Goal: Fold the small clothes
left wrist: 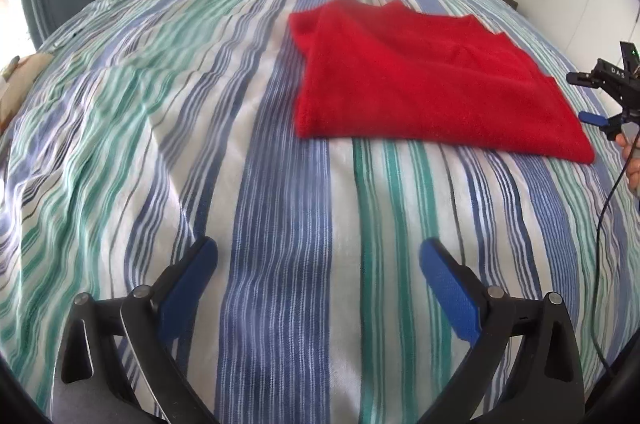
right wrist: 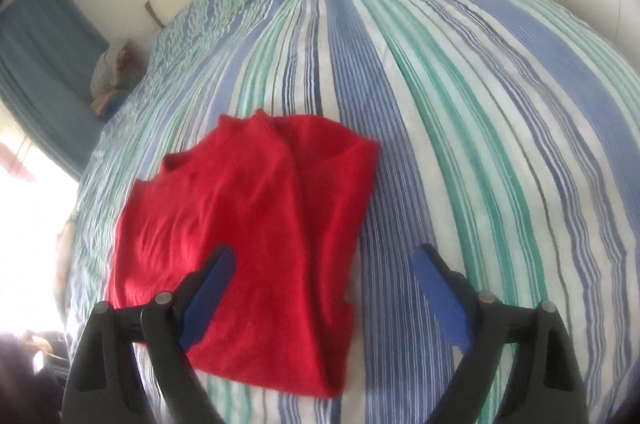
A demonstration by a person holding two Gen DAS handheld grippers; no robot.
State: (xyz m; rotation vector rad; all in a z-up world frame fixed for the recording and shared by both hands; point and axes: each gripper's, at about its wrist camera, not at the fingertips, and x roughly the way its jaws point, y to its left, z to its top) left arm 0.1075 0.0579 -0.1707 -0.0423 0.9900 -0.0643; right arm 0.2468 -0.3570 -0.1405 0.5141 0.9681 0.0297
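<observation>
Tongs on the left [left wrist: 318, 256] gape wide over the striped bedspread [left wrist: 280, 208], holding nothing. Right tongs [right wrist: 324, 262] gape too, empty, above the folded red garment [right wrist: 248, 224], at two o'clock from the left; "DAS" marks their body.

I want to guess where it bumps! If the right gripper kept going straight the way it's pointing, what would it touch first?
Probably the folded red fleece garment. The right gripper hangs open just above it, aimed across its near right part, with the striped blue, green and white bedspread beyond. Depth is hard to judge.
</observation>
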